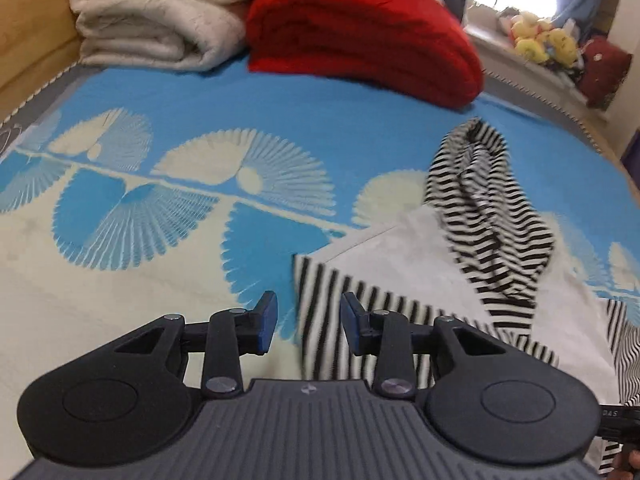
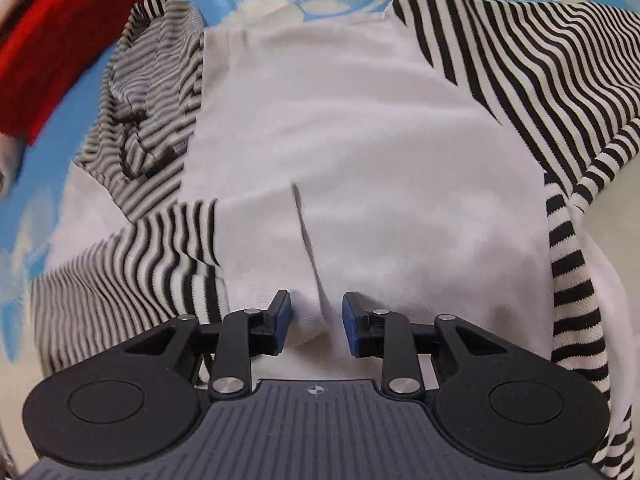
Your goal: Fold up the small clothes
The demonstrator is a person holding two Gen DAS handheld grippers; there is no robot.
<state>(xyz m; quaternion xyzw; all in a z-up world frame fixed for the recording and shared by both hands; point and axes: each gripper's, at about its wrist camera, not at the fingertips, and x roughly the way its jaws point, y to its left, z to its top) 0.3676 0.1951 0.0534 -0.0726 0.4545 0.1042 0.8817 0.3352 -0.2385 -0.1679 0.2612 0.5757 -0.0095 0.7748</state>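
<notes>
A small white top with black-and-white striped sleeves [image 1: 400, 256] lies on a blue and cream patterned bedspread [image 1: 240, 120]. In the left wrist view one striped sleeve [image 1: 488, 208] is folded back over the white body. My left gripper [image 1: 308, 320] is open and empty, over the top's striped left edge. In the right wrist view the white body [image 2: 340, 120] fills the middle, with a striped sleeve [image 2: 540, 68] at the right and a crumpled striped part [image 2: 156, 100] at the left. My right gripper [image 2: 316, 322] is open, low over a crease in the white cloth.
A folded cream blanket [image 1: 160, 12] and a folded red blanket [image 1: 360, 36] lie at the far end of the bed. The red blanket also shows in the right wrist view [image 2: 60, 36]. Yellow soft toys [image 1: 544, 40] sit on a ledge beyond the bed.
</notes>
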